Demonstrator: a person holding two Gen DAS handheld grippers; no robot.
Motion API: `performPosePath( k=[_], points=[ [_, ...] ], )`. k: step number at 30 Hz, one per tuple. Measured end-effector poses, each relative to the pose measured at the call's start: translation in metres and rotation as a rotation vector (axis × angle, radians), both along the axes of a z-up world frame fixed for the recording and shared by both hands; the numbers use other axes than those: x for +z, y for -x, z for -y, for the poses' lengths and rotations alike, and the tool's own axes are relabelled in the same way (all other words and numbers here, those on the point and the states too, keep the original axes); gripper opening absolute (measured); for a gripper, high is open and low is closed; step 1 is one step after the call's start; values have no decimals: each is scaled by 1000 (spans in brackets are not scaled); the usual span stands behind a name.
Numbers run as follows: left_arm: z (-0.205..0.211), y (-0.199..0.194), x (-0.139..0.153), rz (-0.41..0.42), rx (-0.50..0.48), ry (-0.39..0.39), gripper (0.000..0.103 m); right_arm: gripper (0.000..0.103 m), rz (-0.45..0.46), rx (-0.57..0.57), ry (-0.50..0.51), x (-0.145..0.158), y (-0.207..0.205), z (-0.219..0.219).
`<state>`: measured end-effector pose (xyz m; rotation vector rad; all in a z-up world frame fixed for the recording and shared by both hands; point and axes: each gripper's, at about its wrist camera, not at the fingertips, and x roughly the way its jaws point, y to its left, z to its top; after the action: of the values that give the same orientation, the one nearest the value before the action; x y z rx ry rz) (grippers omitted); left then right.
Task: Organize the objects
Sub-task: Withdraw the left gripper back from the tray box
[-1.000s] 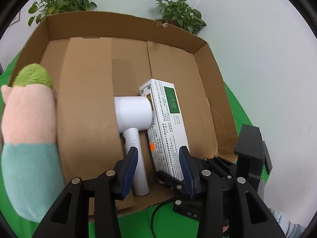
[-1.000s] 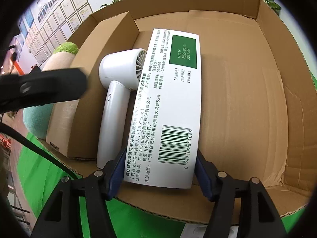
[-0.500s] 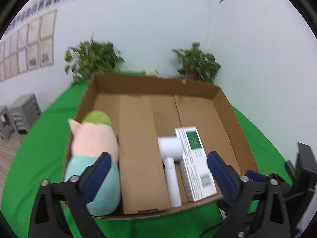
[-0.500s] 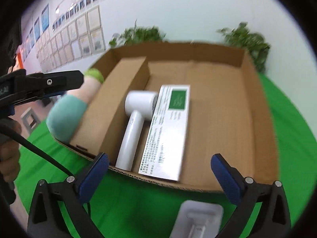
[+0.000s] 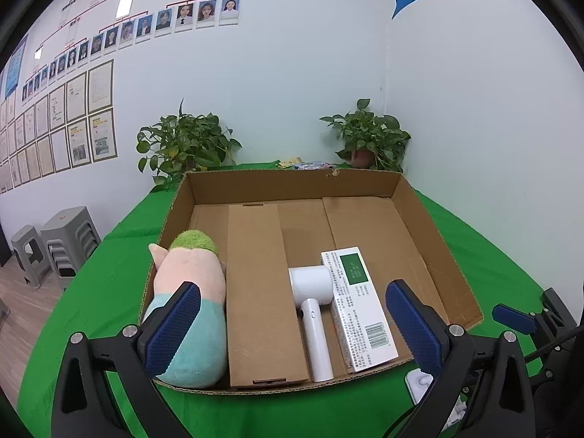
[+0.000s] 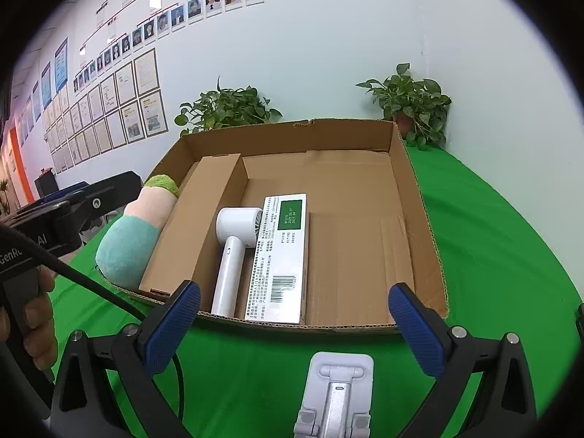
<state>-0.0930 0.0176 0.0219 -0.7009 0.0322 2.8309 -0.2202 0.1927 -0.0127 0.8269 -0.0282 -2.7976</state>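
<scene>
We see the left gripper [image 5: 292, 323] with its jaws spread wide and holding nothing, hovering in front of the cardboard box [image 5: 434, 226]. The right gripper [image 6: 294, 325] likewise has its jaws released and empty, above a white stand [image 6: 337, 390] lying on the green tabletop [image 6: 492, 241]; what this stand is for we cannot quite tell. Inside the box, the plush toy [image 5: 189, 303] fills the left compartment beside a folded cardboard divider [image 5: 257, 292]. Right of the divider lies the white hair dryer [image 5: 312, 303], touching the white and green carton [image 5: 356, 310]. Two potted plants [image 5: 184, 146] stand behind the box.
</scene>
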Motion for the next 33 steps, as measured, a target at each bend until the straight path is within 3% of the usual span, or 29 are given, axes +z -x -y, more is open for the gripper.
performPosePath(
  k=[33],
  points=[
    [0, -26, -8, 10, 12, -24, 102, 102, -20, -4, -22, -1, -28, 7]
  ],
)
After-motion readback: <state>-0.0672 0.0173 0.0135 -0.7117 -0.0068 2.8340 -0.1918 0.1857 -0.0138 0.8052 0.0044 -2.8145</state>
